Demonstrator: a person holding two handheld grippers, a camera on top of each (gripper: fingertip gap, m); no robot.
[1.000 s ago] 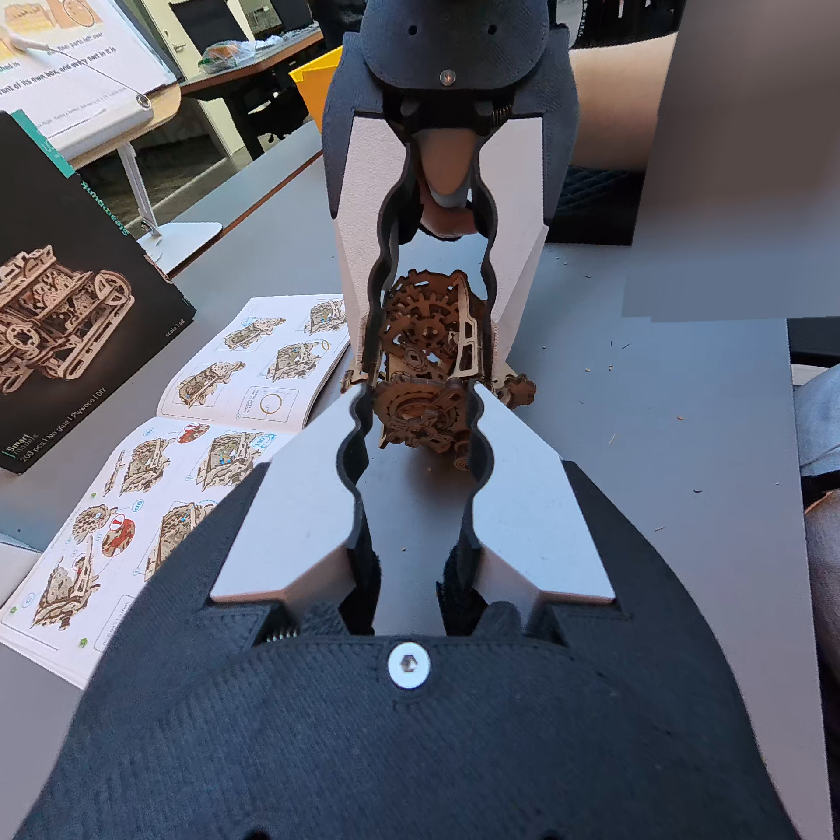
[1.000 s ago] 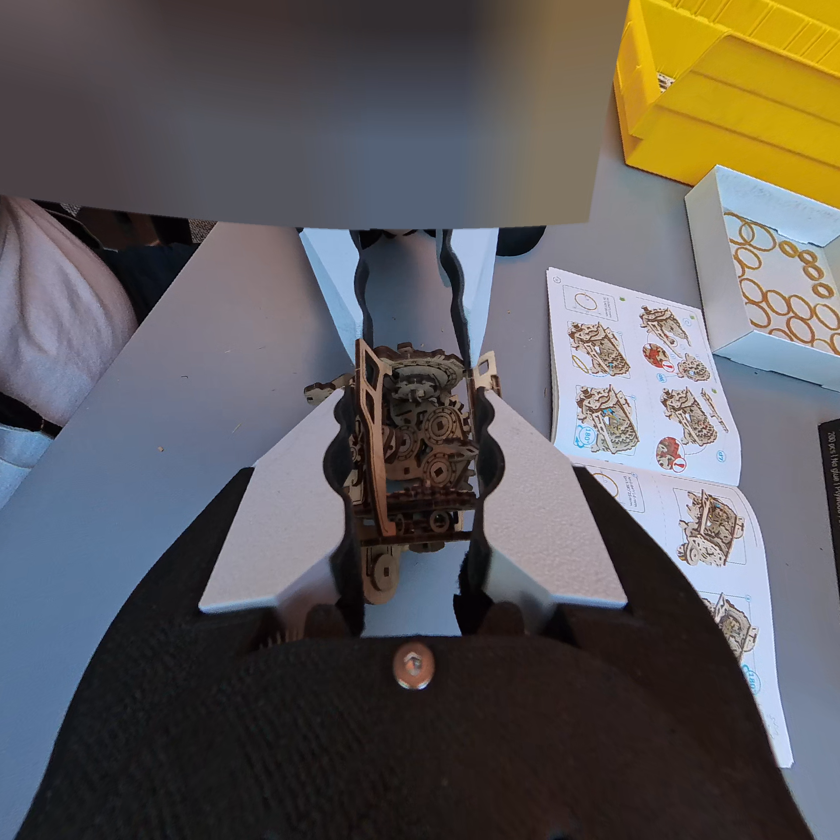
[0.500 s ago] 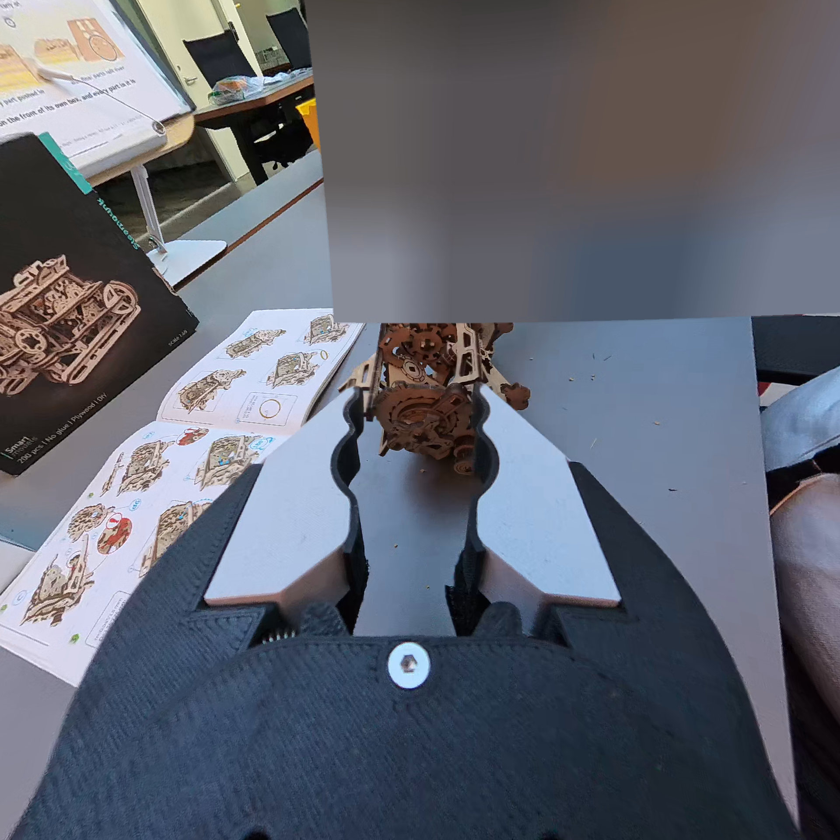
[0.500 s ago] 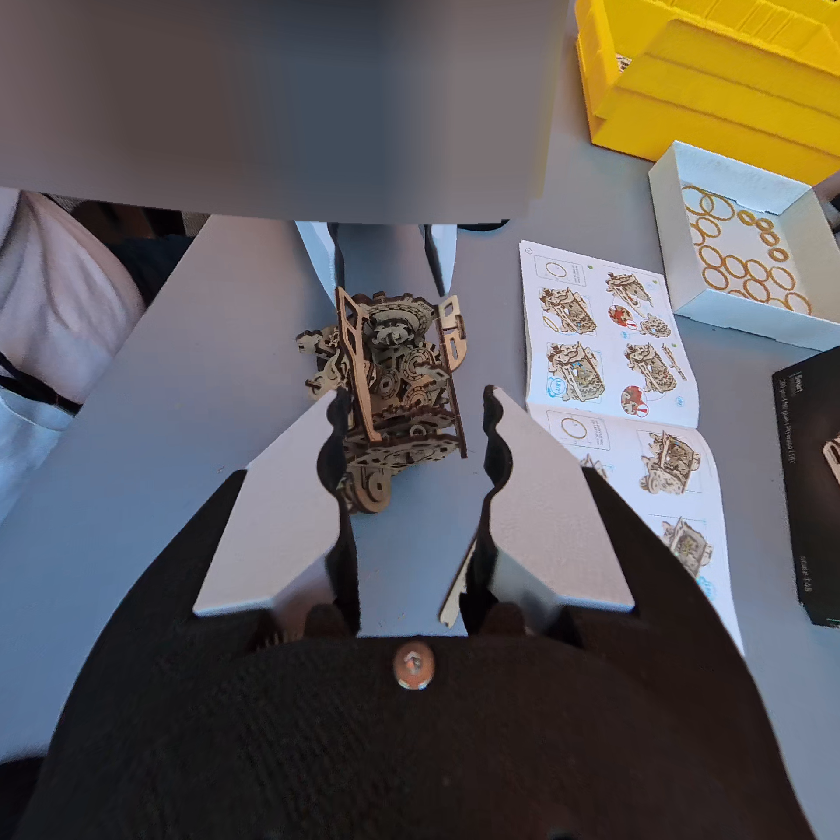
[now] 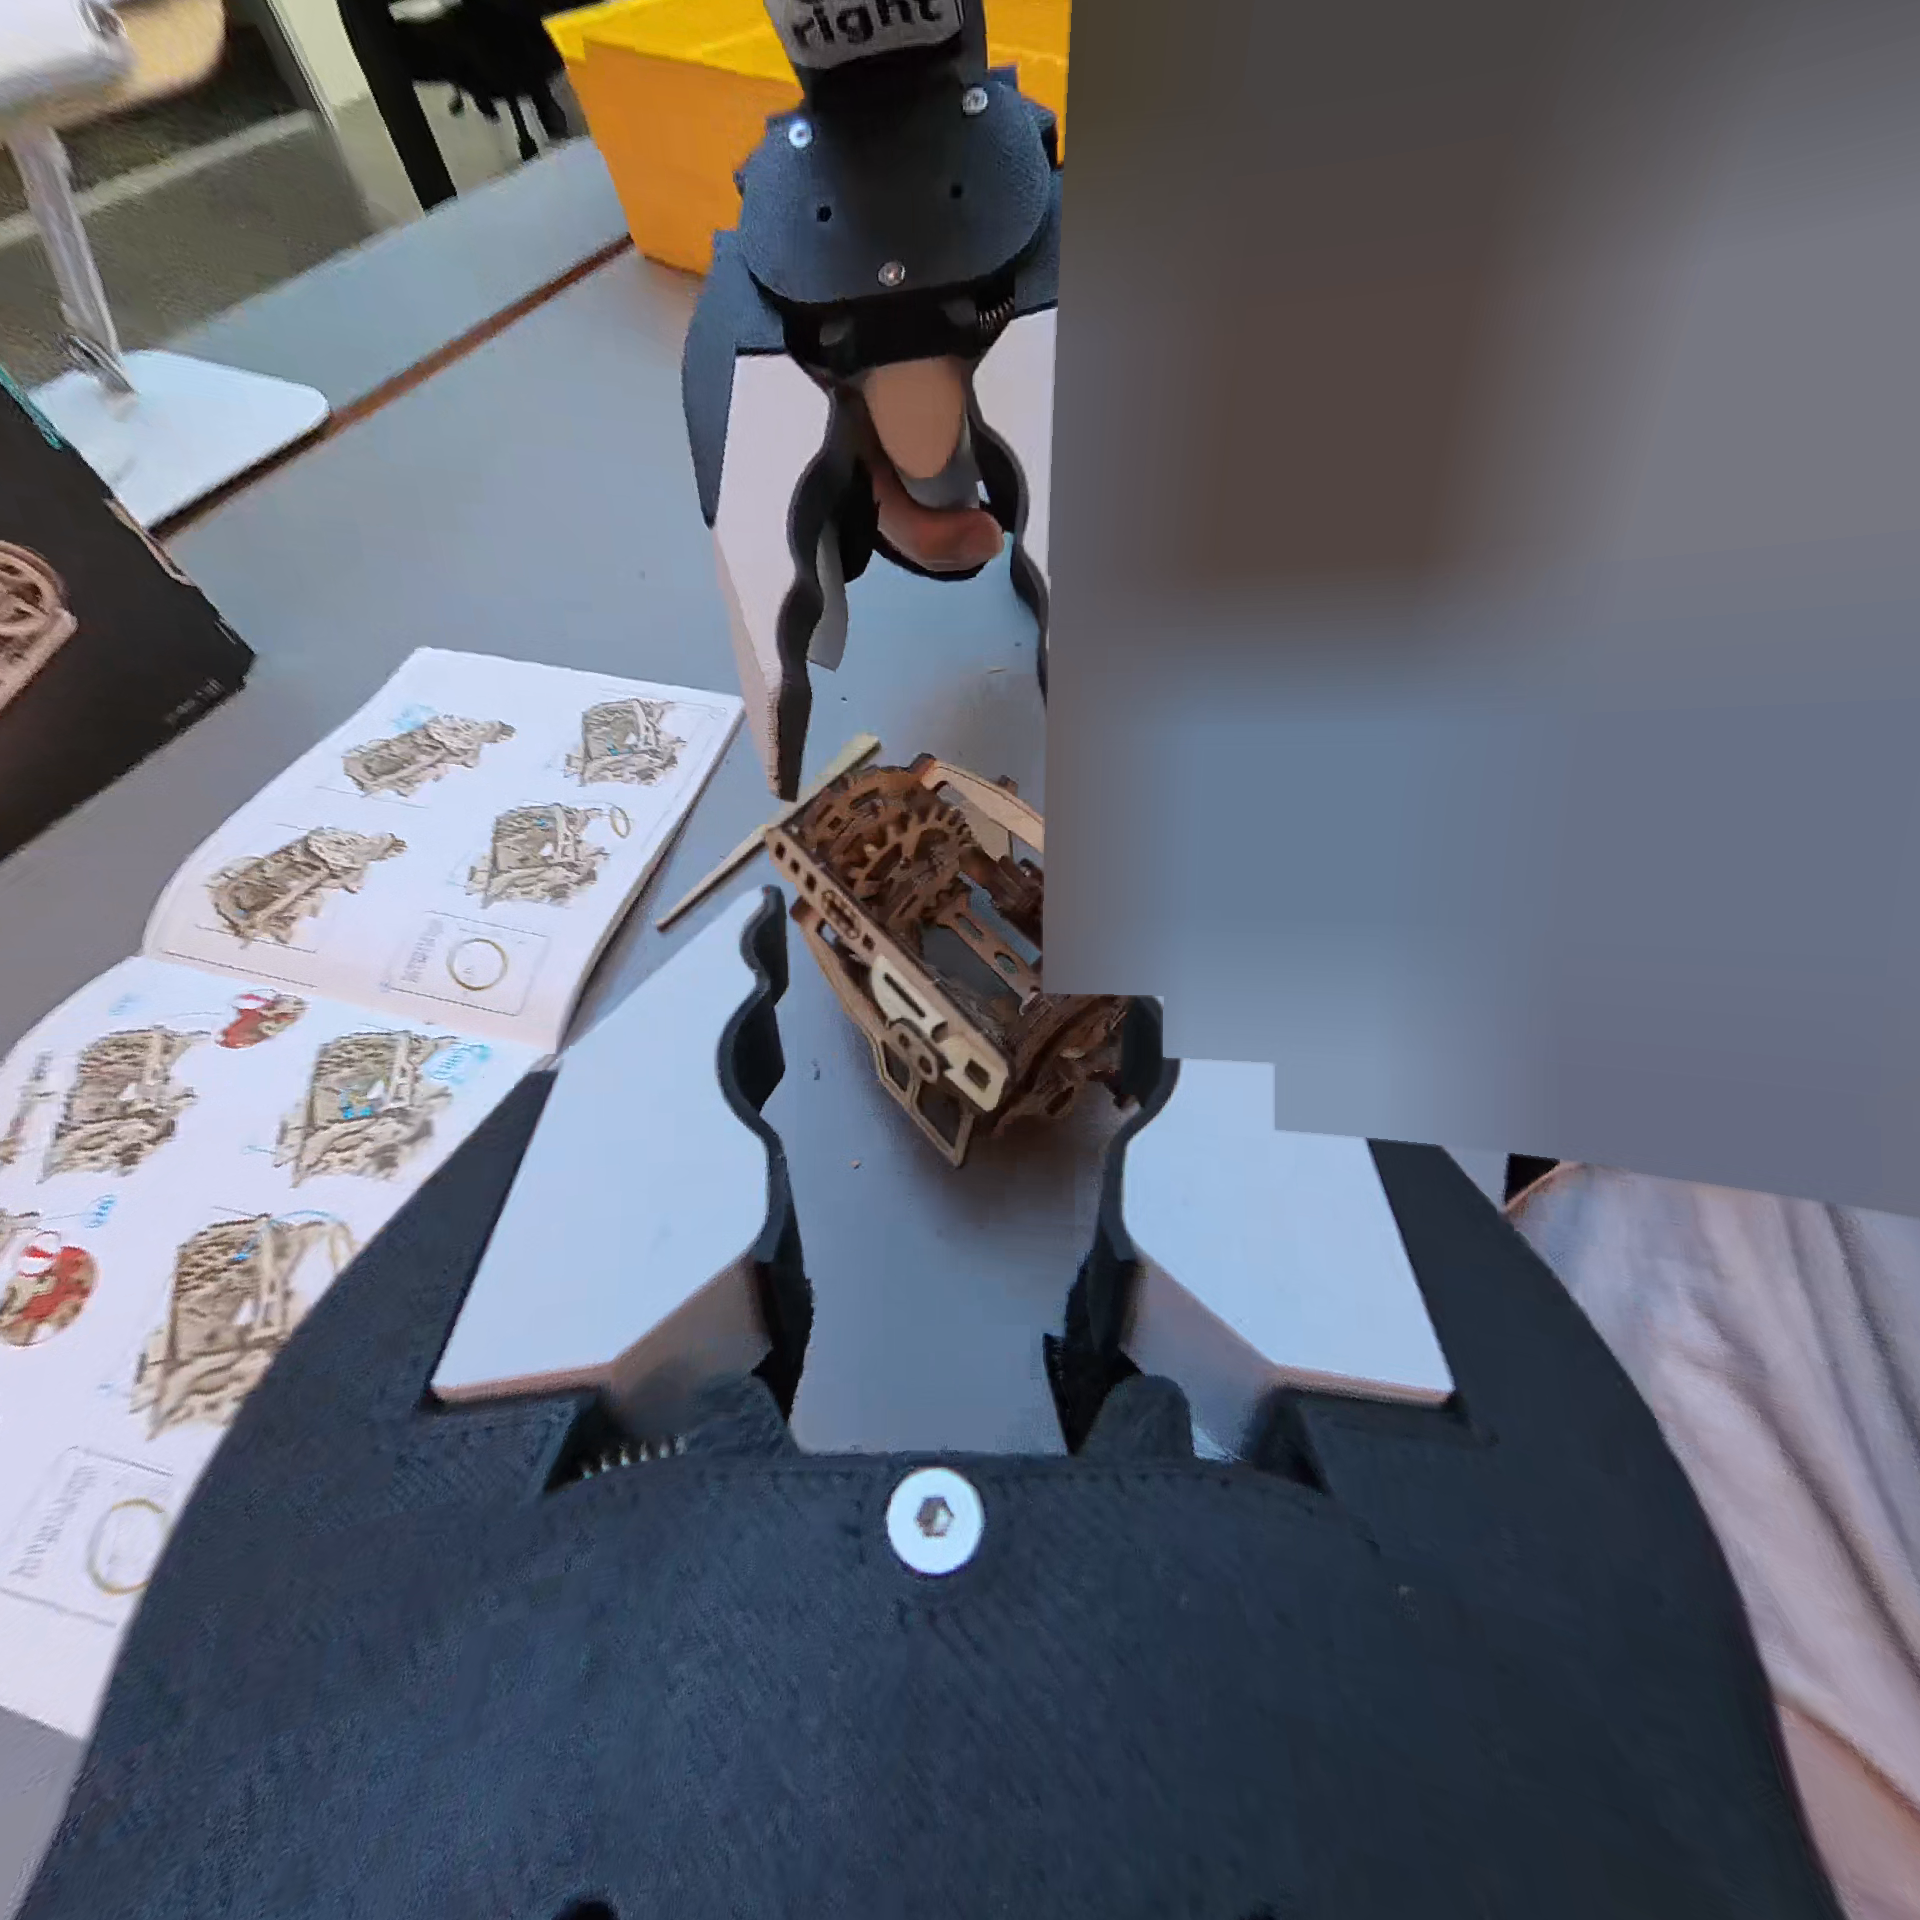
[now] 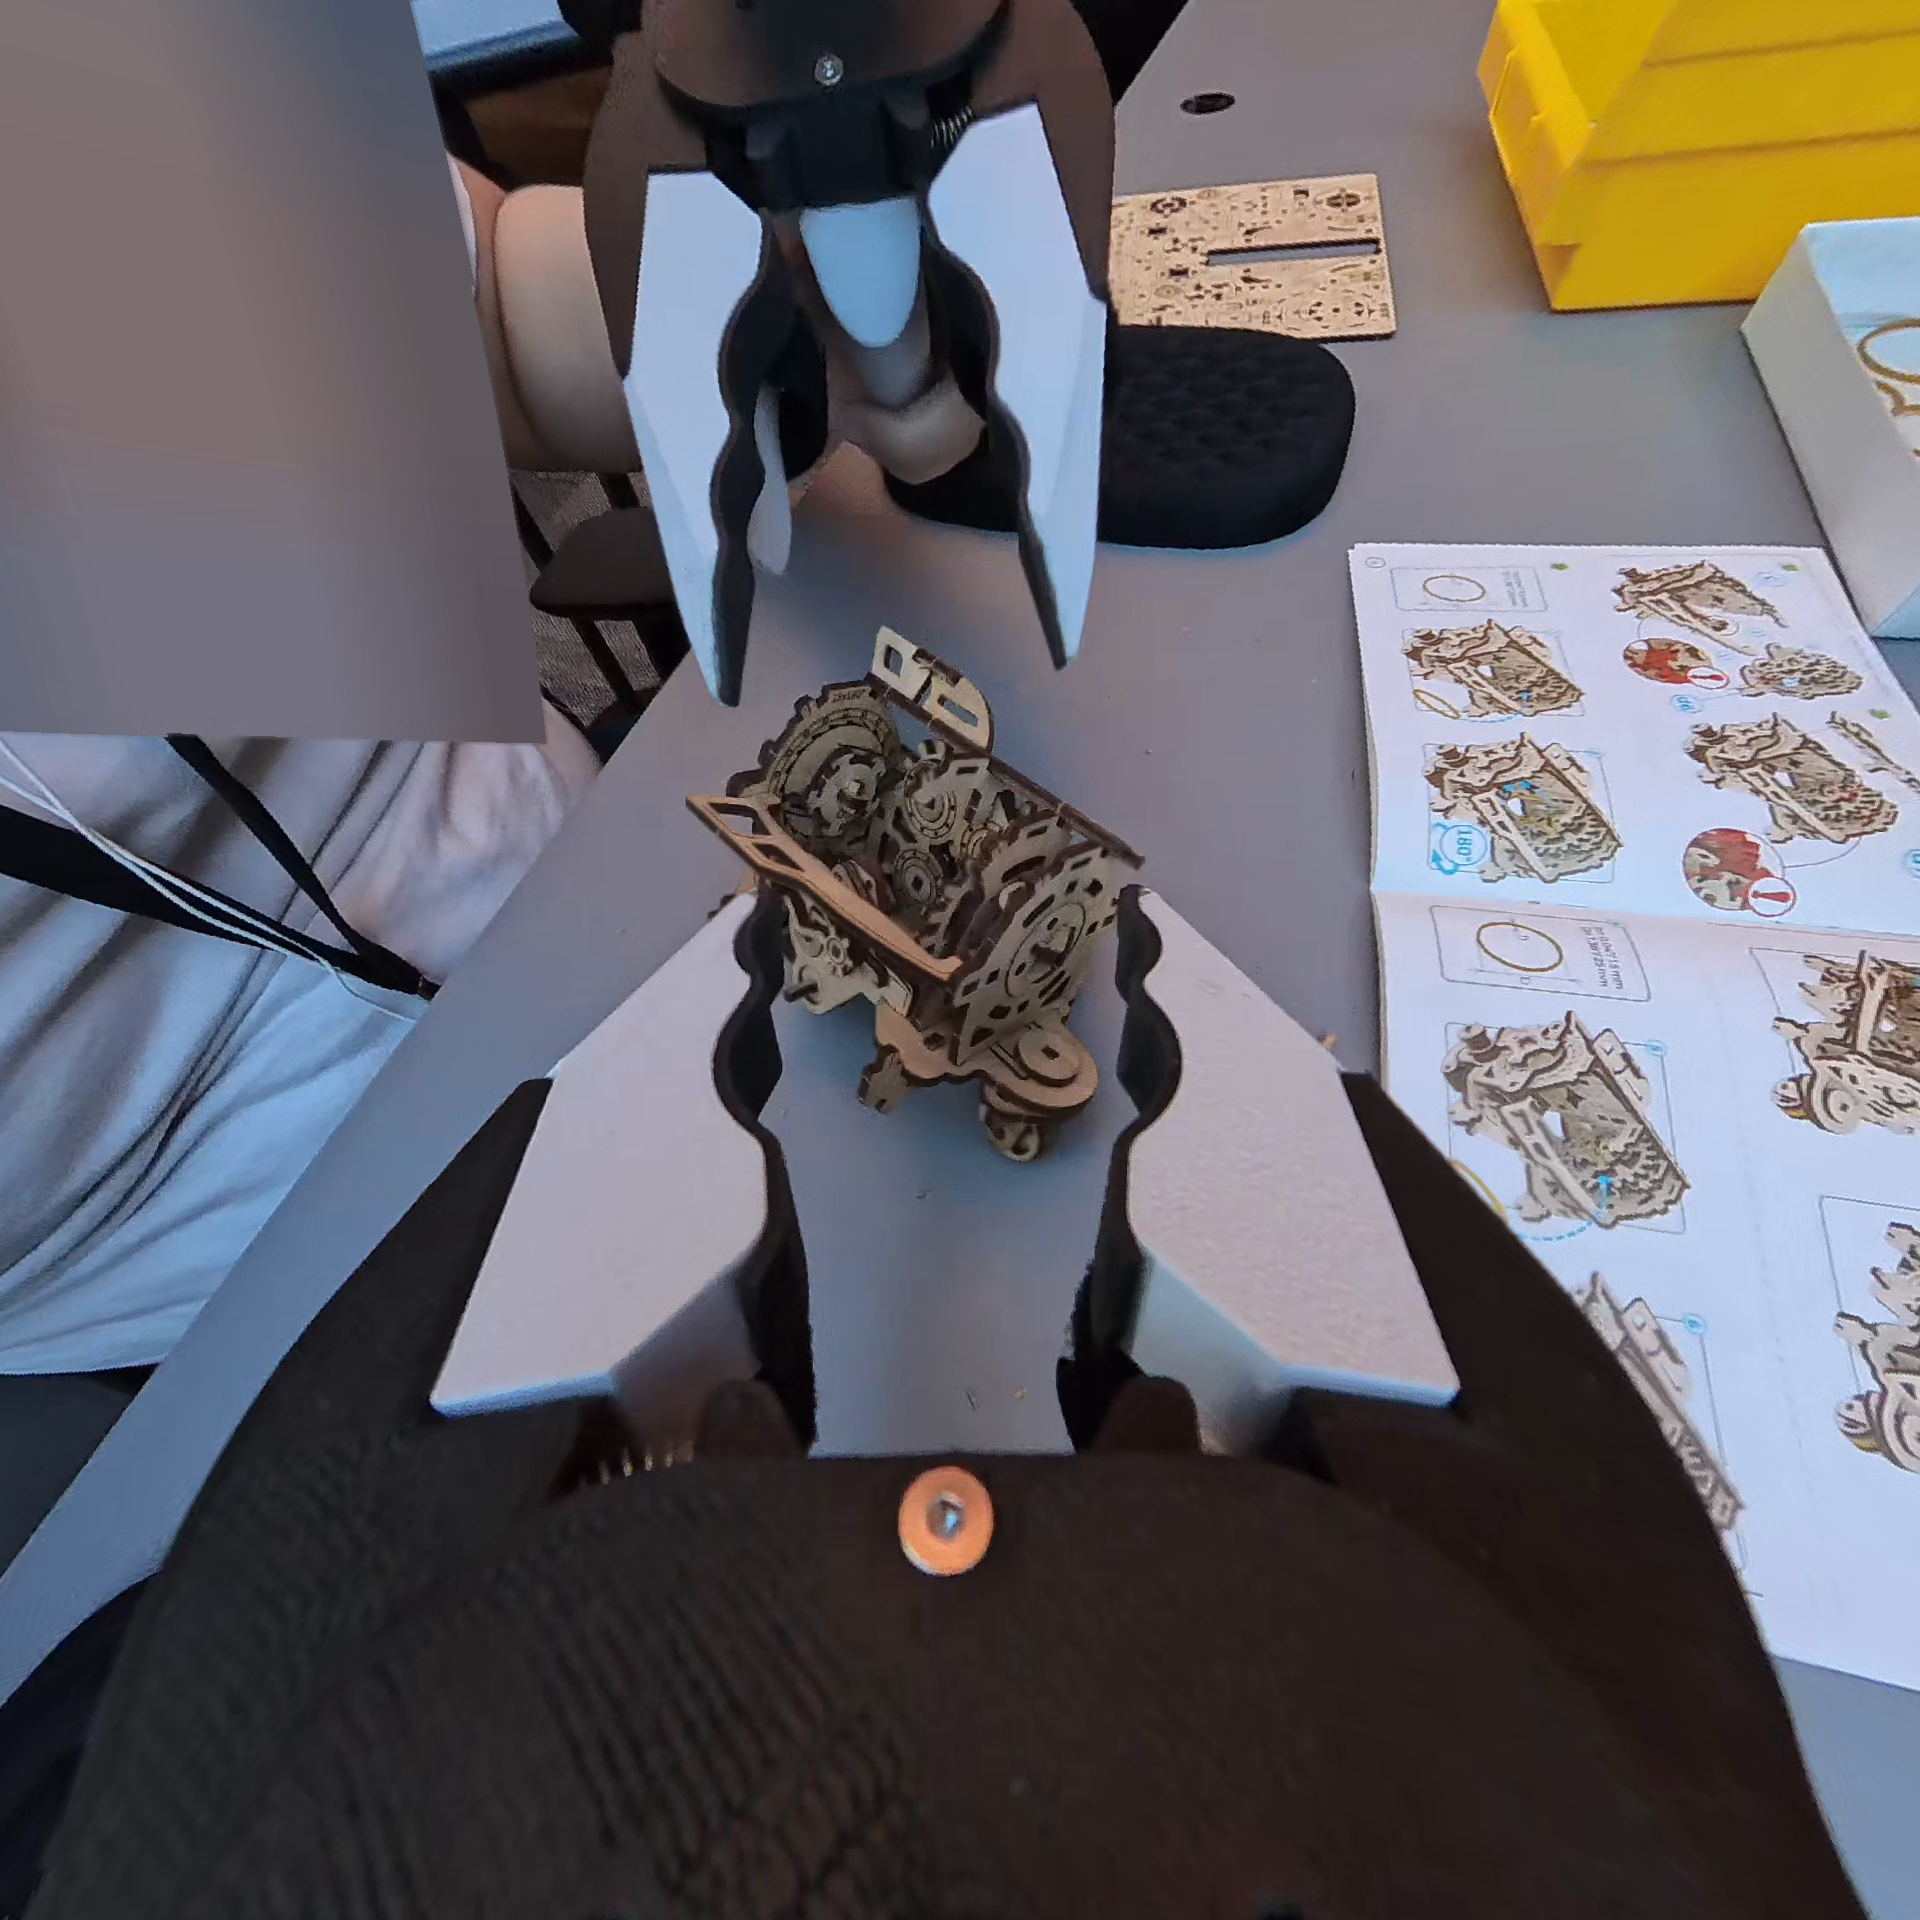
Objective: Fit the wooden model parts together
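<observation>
The partly built wooden gear model (image 6: 935,914) lies tipped on the grey table (image 6: 1226,748), free of both grippers. It also shows in the left wrist view (image 5: 914,935), partly behind a blurred patch. My right gripper (image 6: 945,909) is open, its fingertips on either side of the model without touching it. My left gripper (image 5: 951,971) is open on the opposite side, fingertips just short of the model. Each gripper shows raised above the model in the other's view: the left (image 6: 894,670), the right (image 5: 914,727). A thin wooden strip (image 5: 769,831) lies against the model's far corner.
An open instruction booklet (image 6: 1642,935) lies right of the model. A punched wooden parts sheet (image 6: 1247,260), a black mesh pad (image 6: 1226,436), yellow bins (image 6: 1704,145) and a white box (image 6: 1839,416) stand beyond. A black kit box (image 5: 83,665) stands at the left. A person sits at the table's edge. There is about 5 centimetres between the tips of the two grippers.
Both grippers were shut on the model a second ago. Both have opened and pulled back, and the model now rests tipped on the table.
</observation>
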